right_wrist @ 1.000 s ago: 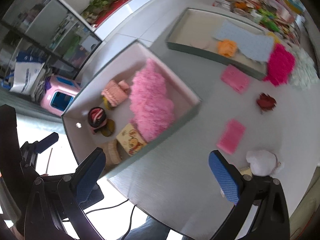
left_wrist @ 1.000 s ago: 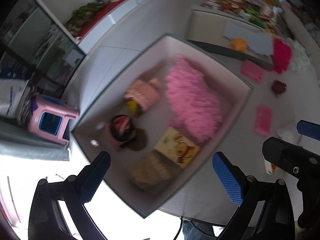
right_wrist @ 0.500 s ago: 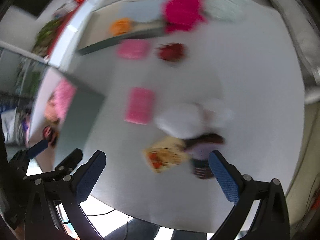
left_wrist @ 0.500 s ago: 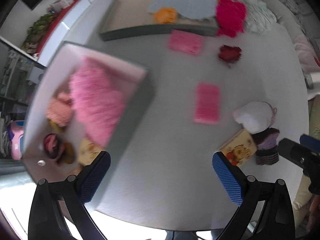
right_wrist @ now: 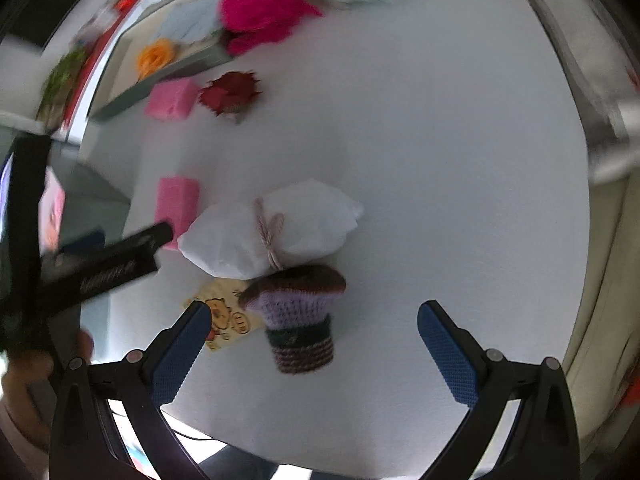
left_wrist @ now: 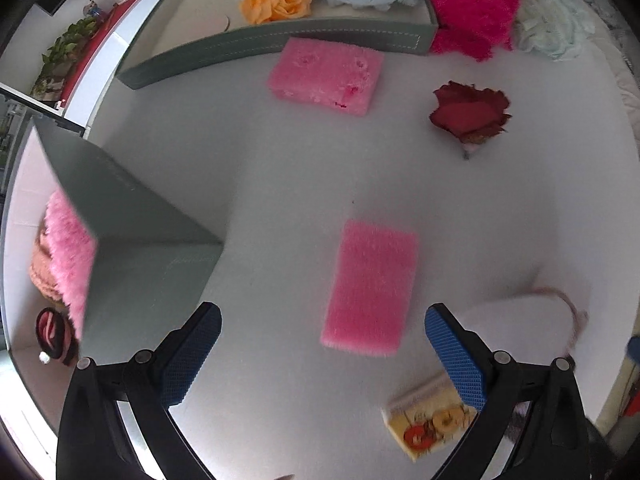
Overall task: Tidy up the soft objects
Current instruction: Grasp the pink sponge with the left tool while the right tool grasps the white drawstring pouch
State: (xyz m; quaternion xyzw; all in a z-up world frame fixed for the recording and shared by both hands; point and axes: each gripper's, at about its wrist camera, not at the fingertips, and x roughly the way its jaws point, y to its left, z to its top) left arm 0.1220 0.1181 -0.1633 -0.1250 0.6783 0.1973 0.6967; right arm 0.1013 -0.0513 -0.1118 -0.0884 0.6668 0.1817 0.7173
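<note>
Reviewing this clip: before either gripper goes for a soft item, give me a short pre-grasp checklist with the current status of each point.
1. Left gripper open and holding nothing: ok.
2. Right gripper open and holding nothing: ok.
3. Pink sponge lies flat between the left fingers' line, nothing on it: ok.
4. Knitted cupcake centred ahead of right gripper: ok.
5. Cupcake apart from white pouch and the card: not ok, they touch or overlap.
6. Room left in the green box: cannot tell.

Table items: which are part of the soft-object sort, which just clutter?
Job:
near pink sponge
far pink sponge
red rose
white pouch
knitted cupcake
grey box
long tray

Lying about:
picture card, stiff-looking
plants on far counter
</note>
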